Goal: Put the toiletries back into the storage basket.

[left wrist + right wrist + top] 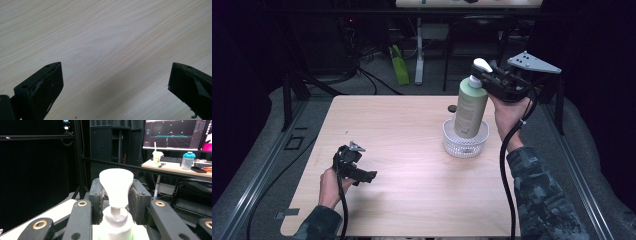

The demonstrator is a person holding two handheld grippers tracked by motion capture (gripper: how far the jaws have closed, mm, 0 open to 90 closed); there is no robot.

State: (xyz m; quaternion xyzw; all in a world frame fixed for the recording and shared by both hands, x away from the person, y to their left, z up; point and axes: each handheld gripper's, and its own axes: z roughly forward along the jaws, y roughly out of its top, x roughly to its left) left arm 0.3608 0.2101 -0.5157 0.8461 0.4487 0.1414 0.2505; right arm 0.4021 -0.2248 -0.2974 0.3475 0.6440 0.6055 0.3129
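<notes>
Near left: left gripper (353, 167) idle over bare worktop (402, 130), fingers (42, 87) wide apart, nothing between. Farther right: one white mesh basket (465, 142), one green pump bottle (470, 111) standing in it, tilted slightly. Higher and farther: right gripper (492, 75) clamped on the white pump head (116, 185), fingers together on the neck. Probably moderately heavy if full, rigid plastic, smooth and slippery on the body; neck under the pump the surest hold, though prone to swinging. Two grippers in all.

Green bottle (470, 111) (white pump (116, 186)), white basket (465, 144).
</notes>
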